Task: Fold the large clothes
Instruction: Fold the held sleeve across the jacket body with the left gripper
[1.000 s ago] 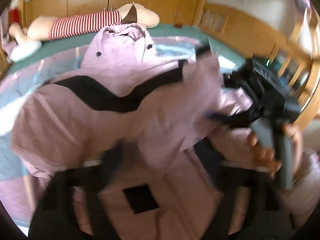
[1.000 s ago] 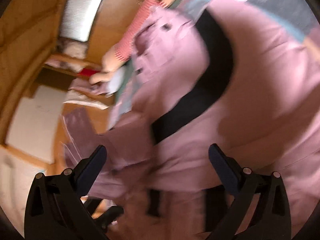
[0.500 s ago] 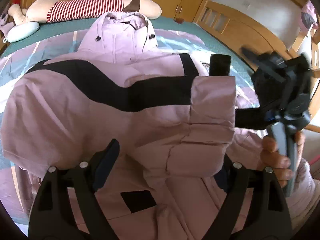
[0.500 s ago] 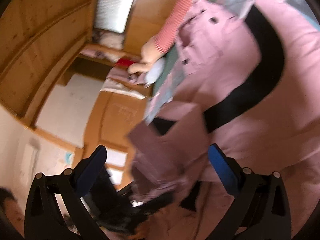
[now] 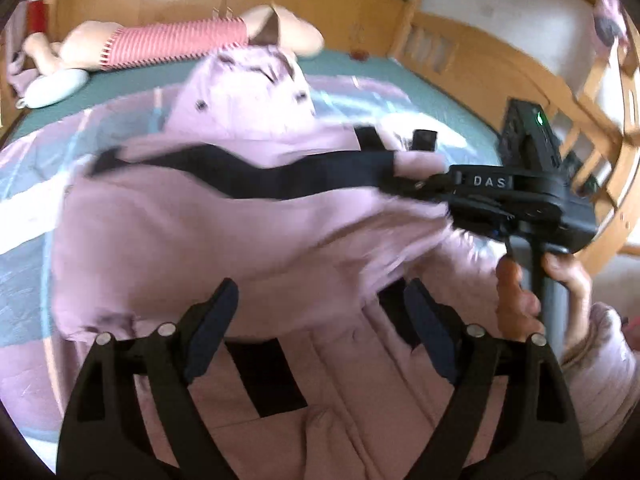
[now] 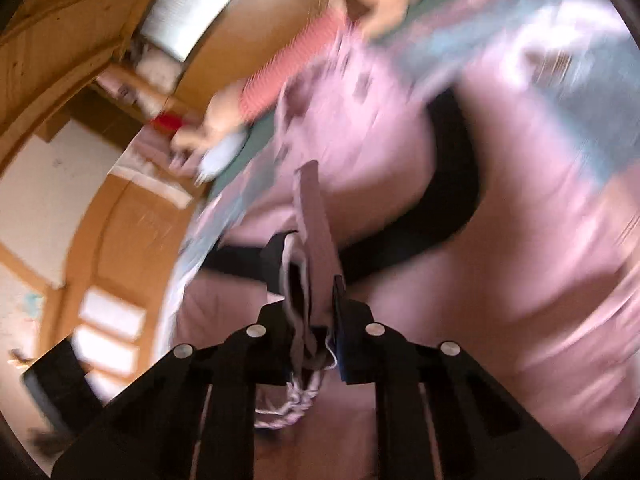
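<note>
Jacket, pink with a black band, is spread on the bed, hood at the far end. Its right sleeve edge is pinched in the right gripper, whose fingers are closed on the fabric. The left gripper is held wide over the near body, gripping nothing. The sleeve would best be carried leftward across the chest and laid flat, tension kept even, before release.

The jacket is pale pink with a wavy black band and black patches. The bedspread is pink, teal and white. The plush is cream, its shirt red-and-white striped. Both tools are black with dark blue pads.
</note>
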`<state>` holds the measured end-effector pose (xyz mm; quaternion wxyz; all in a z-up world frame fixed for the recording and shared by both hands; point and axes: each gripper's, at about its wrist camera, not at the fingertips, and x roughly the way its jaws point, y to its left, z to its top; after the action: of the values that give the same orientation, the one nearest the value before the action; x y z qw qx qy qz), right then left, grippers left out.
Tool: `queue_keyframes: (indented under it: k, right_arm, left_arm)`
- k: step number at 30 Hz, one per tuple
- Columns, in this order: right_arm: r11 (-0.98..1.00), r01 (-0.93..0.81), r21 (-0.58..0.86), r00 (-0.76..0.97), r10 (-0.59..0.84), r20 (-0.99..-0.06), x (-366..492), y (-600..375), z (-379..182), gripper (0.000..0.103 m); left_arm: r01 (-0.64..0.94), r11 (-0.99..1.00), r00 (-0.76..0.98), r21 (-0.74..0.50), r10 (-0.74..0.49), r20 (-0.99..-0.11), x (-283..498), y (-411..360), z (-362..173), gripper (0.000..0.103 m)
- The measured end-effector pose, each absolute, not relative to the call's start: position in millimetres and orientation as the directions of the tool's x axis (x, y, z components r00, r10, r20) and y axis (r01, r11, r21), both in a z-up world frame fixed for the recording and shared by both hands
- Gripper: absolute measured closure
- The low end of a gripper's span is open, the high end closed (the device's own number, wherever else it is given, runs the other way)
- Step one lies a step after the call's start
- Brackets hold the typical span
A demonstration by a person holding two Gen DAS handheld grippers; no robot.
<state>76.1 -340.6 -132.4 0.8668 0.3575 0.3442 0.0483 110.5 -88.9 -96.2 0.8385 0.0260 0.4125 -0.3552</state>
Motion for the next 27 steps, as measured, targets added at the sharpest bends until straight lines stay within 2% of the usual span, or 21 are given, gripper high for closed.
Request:
queue_keyframes:
  k: [2, 3, 4, 6, 7, 8, 10, 13, 15, 16, 17, 18, 20, 21, 24, 27]
  right_arm:
    - [0.769, 0.242, 0.592, 0.801, 0.186, -0.569, 70.0, -364.2, -123.3, 0.086]
    - [0.772, 0.262, 0.578, 0.801, 0.160, -0.577, 69.6, -369.3, -125.8, 0.085]
    - [0.776, 0.289, 0.560, 0.794, 0.133, -0.593, 71.0, -372.6, -132.1, 0.079]
    - [0.769, 0.341, 0.540, 0.761, 0.111, -0.639, 77.0, -373.9, -146.0, 0.058]
    - [0.749, 0.352, 0.561, 0.750, 0.132, -0.648, 79.4, -374.2, -151.3, 0.033]
    - [0.728, 0.351, 0.589, 0.743, 0.166, -0.648, 82.7, -373.7, -155.8, 0.016]
    - [0.699, 0.316, 0.641, 0.735, 0.246, -0.631, 85.3, -371.0, -159.0, 0.012]
    - [0.746, 0.313, 0.588, 0.687, 0.250, -0.682, 89.1, -356.8, -158.8, 0.010]
    - [0.759, 0.292, 0.582, 0.634, 0.301, -0.712, 90.1, -344.6, -166.2, 0.010]
    - [0.760, 0.265, 0.594, 0.607, 0.347, -0.715, 89.1, -338.7, -170.3, 0.014]
    - [0.759, 0.235, 0.608, 0.586, 0.388, -0.711, 92.9, -330.2, -174.5, 0.031]
    - [0.778, 0.215, 0.590, 0.564, 0.395, -0.725, 97.4, -320.8, -176.9, 0.039]
    - [0.847, 0.186, 0.498, 0.551, 0.330, -0.767, 98.5, -302.1, -175.1, 0.067]
    - [0.860, 0.172, 0.480, 0.557, 0.317, -0.768, 98.9, -298.1, -172.5, 0.069]
    - [0.867, 0.159, 0.472, 0.612, 0.289, -0.736, 96.5, -298.7, -161.4, 0.075]
    - [0.893, 0.166, 0.417, 0.684, 0.200, -0.701, 90.3, -310.0, -145.2, 0.078]
  left_arm:
    - [0.598, 0.760, 0.431, -0.256, -0.574, -0.696, 110.7, -79.5, -89.8, 0.012]
    - [0.579, 0.777, 0.449, -0.247, -0.557, -0.699, 114.4, -73.4, -89.6, 0.012]
    - [0.563, 0.791, 0.461, -0.238, -0.540, -0.704, 117.9, -69.8, -90.7, 0.012]
    - [0.497, 0.837, 0.482, -0.228, -0.485, -0.730, 130.9, -59.2, -97.7, 0.012]
    - [0.454, 0.860, 0.486, -0.234, -0.459, -0.744, 139.1, -53.4, -102.4, 0.012]
    - [0.409, 0.879, 0.486, -0.243, -0.436, -0.757, 147.3, -47.2, -107.4, 0.012]
    - [0.315, 0.908, 0.470, -0.277, -0.402, -0.785, 165.3, -32.1, -120.5, 0.012]
    - [0.206, 0.922, 0.414, -0.328, -0.385, -0.825, 186.9, -12.3, -141.1, 0.012]
    - [0.172, 0.921, 0.383, -0.348, -0.388, -0.838, 196.9, -5.1, -150.9, 0.012]
    - [0.159, 0.923, 0.383, -0.349, -0.384, -0.840, 199.8, -3.3, -154.0, 0.012]
    - [0.145, 0.930, 0.386, -0.338, -0.368, -0.846, 202.5, -2.9, -157.2, 0.012]
    - [0.142, 0.937, 0.389, -0.319, -0.349, -0.853, 203.1, -4.8, -159.7, 0.012]
    - [0.149, 0.956, 0.400, -0.252, -0.291, -0.869, 201.7, -11.9, -162.5, 0.012]
    - [0.164, 0.967, 0.411, -0.195, -0.247, -0.878, 199.6, -18.9, -164.1, 0.011]
    - [0.191, 0.973, 0.425, -0.129, -0.201, -0.883, 196.9, -28.5, -165.6, 0.008]
    - [0.204, 0.969, 0.414, -0.136, -0.212, -0.885, 196.0, -27.9, -168.1, 0.007]
